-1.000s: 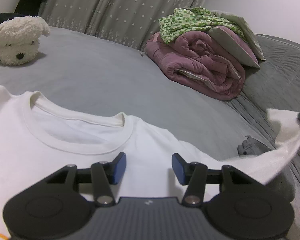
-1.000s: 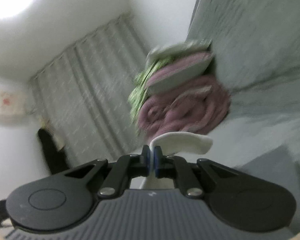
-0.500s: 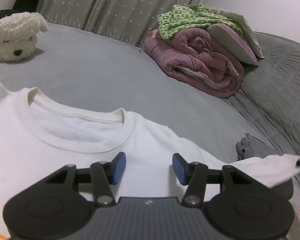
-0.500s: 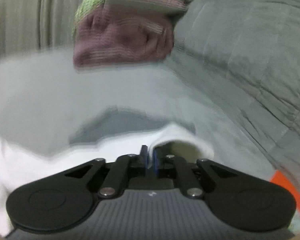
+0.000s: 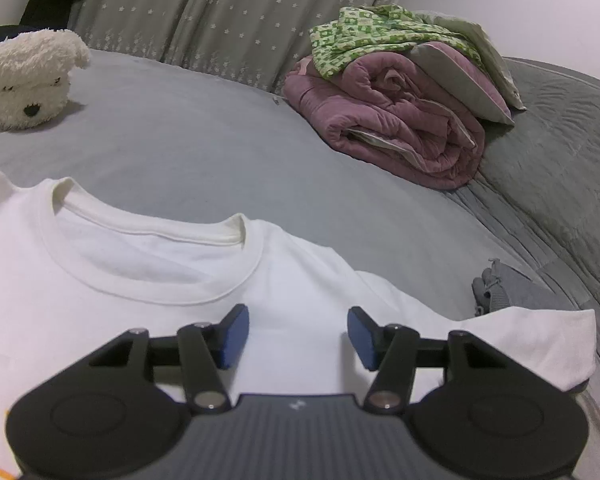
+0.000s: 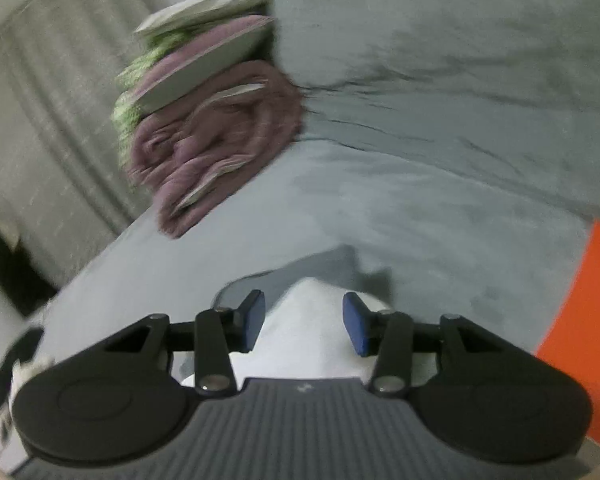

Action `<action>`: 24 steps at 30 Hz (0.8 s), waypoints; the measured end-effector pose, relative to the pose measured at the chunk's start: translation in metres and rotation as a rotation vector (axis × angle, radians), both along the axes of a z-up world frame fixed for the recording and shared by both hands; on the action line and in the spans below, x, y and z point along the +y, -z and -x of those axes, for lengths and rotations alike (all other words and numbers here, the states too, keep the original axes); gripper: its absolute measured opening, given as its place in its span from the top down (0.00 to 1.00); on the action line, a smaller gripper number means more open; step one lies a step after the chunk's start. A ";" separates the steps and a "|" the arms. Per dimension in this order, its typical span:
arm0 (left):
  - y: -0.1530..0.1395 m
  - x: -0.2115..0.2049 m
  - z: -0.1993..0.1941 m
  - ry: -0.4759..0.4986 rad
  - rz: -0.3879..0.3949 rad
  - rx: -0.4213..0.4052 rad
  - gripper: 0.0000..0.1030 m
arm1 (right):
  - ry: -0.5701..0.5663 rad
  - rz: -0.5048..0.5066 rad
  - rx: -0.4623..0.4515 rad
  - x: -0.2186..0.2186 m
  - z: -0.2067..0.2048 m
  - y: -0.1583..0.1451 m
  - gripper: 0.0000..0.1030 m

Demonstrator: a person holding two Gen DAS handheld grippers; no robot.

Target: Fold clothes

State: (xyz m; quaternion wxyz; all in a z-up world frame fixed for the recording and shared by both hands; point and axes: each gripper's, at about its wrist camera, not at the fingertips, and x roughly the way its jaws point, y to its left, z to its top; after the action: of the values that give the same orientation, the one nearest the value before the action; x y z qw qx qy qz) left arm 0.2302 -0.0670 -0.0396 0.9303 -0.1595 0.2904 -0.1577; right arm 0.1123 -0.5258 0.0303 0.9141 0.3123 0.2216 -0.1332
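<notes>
**Sleeve released by the right gripper; shirt laid flat for folding**

The white T-shirt [image 5: 148, 300] is spread face up on the grey bed [image 5: 188, 152], with the collar toward the far side. A second ago its right-hand sleeve [image 5: 540, 344] was held raised in the shut right gripper; half a second ago it was lowered close to the bed; now it is seen lying flat and extended over the bedding. From this it is judged that the spreading step is finished on that side and that the first fold can be started.

The left gripper [image 5: 298, 334] is held just above the chest of the shirt, below the collar. Its jaws stand about half open and are widening slightly. Nothing is gripped; cloth lies beneath the gap, and no pad is seen pressing on it.

The right gripper [image 6: 304, 326] is seen in a blurred view. Its jaws are opening from a closed grip. The tip of the sleeve [image 6: 312, 320] lies between the blue pads, but neither pad is seen to press on it.

Beyond the shirt, a plush dog [image 5: 28, 80] and a rolled purple quilt [image 5: 400, 120] lie well apart from the work area.
</notes>
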 end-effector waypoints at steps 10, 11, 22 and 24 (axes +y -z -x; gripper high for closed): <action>0.000 -0.001 -0.002 0.004 -0.002 -0.001 0.45 | 0.057 -0.147 0.089 -0.023 -0.017 0.045 0.54; 0.000 0.000 -0.001 0.004 -0.002 -0.001 0.45 | 0.053 -0.164 0.083 -0.023 -0.016 0.046 0.54; 0.000 0.000 -0.002 0.009 -0.001 -0.001 0.44 | 0.129 0.134 -0.043 0.015 -0.001 -0.008 0.92; 0.000 0.000 -0.001 0.009 -0.001 -0.001 0.44 | 0.124 0.062 -0.032 0.002 -0.003 0.002 0.86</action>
State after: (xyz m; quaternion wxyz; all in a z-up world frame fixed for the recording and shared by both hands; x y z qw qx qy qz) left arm 0.2317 -0.0666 -0.0399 0.9297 -0.1575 0.2908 -0.1619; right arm 0.1152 -0.5237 0.0284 0.9168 0.2989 0.1830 -0.1914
